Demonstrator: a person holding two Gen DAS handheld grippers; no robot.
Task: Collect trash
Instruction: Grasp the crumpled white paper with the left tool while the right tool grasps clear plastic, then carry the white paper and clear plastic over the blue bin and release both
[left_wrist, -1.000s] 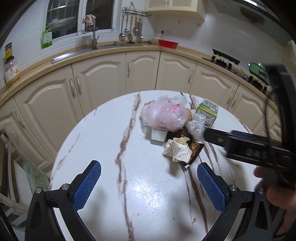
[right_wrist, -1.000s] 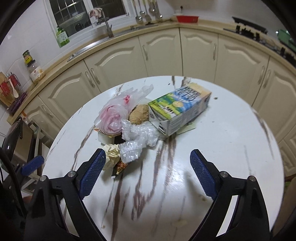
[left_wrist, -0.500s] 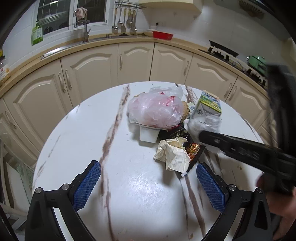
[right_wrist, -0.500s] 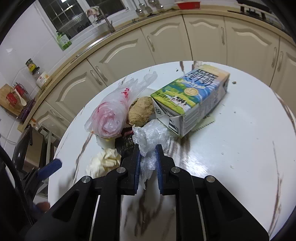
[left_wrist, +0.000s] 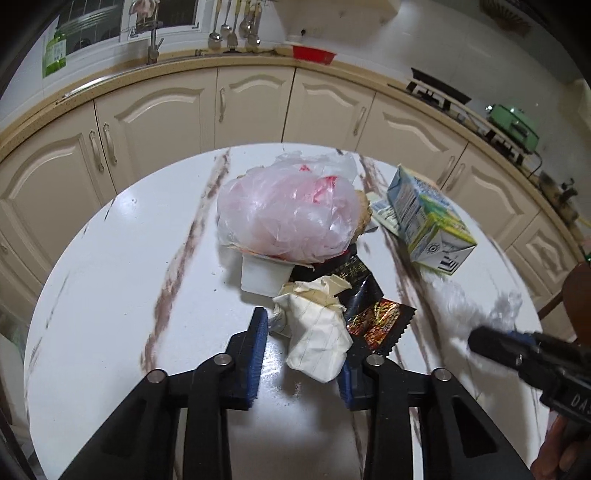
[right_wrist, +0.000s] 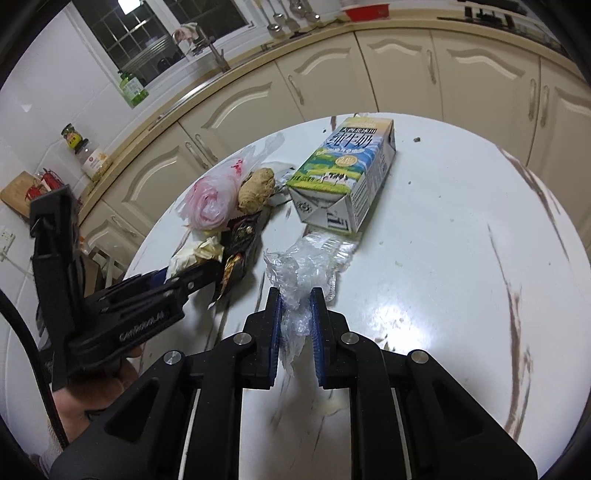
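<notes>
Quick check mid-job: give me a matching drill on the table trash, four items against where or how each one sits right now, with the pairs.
Things:
1. crumpled paper
2. clear plastic wrap
3. milk carton
4. pink plastic bag

States:
A. lying on its side on the table
B. pinched in the right gripper
C. heaped on top of a white tub
D. between the fingers of the left gripper

Pairs: 1-D, 2-B, 3-A, 4-C
</notes>
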